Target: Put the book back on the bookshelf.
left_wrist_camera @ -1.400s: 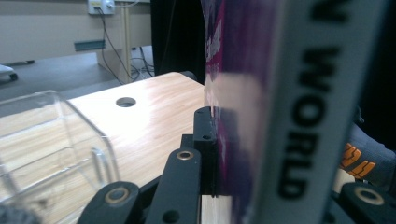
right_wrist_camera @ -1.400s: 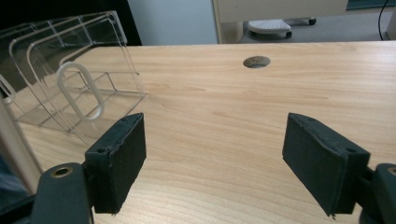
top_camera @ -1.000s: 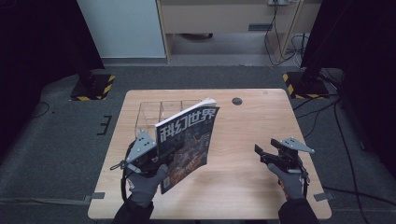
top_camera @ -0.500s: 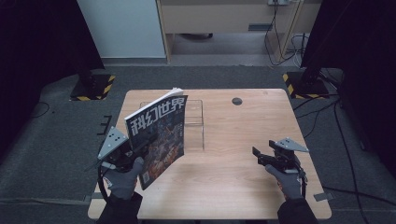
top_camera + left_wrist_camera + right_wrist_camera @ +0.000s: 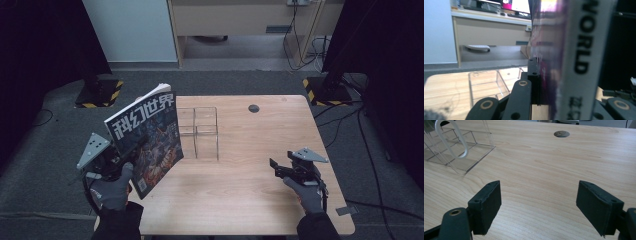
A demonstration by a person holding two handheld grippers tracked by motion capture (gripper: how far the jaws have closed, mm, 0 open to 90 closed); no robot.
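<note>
one magazine (image 5: 145, 137), one clear rack (image 5: 199, 131), two grippers

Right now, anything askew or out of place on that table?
Only the magazine: the left gripper holds it upright and tilted, off the table's left edge, outside the clear rack. The right gripper hovers open. No spill or damage visible.

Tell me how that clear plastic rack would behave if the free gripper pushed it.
The clear rack looks thin-walled and empty, so probably light; it would likely slide on the smooth table. Being tall and open, a high push from the right gripper might tip it.
</note>
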